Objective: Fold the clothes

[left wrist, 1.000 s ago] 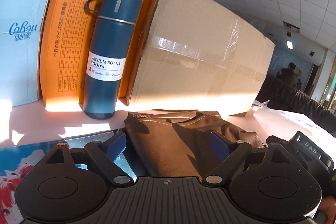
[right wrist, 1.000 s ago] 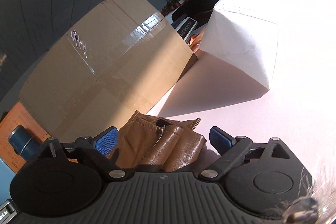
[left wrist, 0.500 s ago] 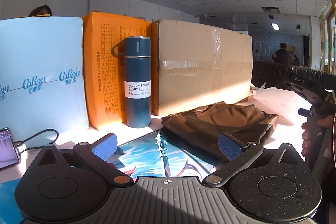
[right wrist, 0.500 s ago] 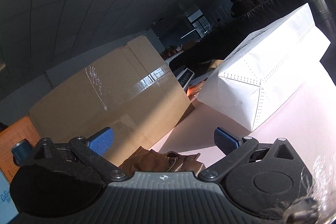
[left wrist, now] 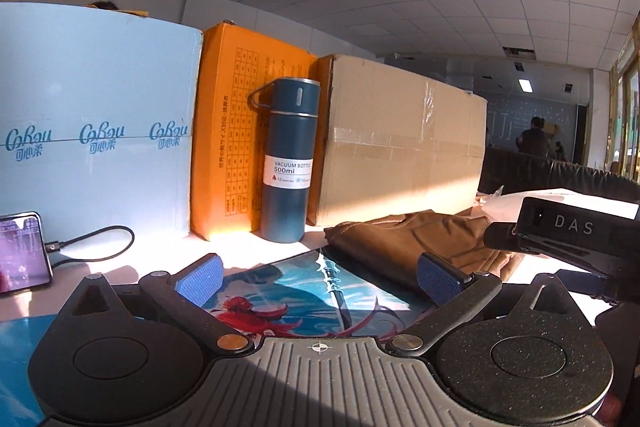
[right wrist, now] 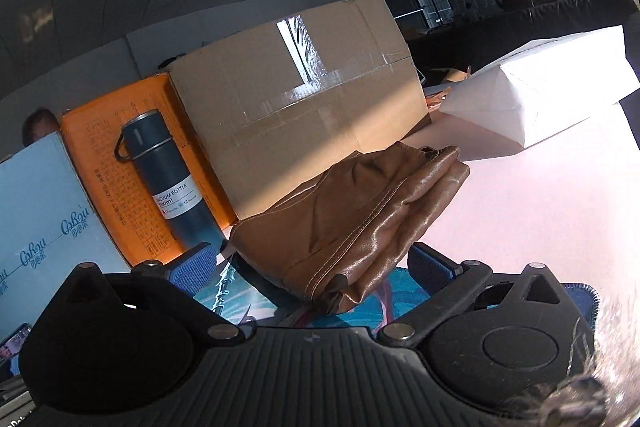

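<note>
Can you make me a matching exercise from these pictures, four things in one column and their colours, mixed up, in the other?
Things:
1. vacuum bottle
2. folded garment
3. paper bag
4. box behind the bottle

Colours:
A. white
B. orange
C. dark blue
D. brown

Pairs: 1-C, 2-D, 3-A, 4-B

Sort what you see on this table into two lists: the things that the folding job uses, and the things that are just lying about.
Part of the job:
brown garment, folded
left gripper, open
right gripper, open

Just lying about:
blue vacuum bottle
cardboard box
orange box
light blue box
phone with cable
white paper bag
picture mat
</note>
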Available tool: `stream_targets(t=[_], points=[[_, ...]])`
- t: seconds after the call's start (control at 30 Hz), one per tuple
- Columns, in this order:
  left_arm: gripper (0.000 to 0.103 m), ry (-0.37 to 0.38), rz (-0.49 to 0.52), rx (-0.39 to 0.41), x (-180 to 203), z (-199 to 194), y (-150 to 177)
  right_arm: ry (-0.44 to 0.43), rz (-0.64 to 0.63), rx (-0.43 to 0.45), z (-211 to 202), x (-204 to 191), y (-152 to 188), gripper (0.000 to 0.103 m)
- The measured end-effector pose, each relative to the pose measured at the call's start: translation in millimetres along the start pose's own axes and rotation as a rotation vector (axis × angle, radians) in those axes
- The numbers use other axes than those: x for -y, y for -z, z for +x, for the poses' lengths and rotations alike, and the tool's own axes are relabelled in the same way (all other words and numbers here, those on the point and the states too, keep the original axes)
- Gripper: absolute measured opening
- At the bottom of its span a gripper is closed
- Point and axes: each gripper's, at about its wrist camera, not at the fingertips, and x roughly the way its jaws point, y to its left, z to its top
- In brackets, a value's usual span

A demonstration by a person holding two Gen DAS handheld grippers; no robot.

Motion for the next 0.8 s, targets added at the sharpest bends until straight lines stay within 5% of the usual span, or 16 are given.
stream_targets(t=[0.3, 0.8], points=[[0.103, -0.075, 0.011, 0.111, -5.5, -5.7, -0.5, 0.118, -0.225, 0.251, -11.3, -20.4, 13.0, 0.103], [0.103, -0.034, 0.091, 0.132, 6.3, -8.9, 1.4, 0.098, -0.224, 0.239, -8.8, -17.9, 12.9, 0.103]])
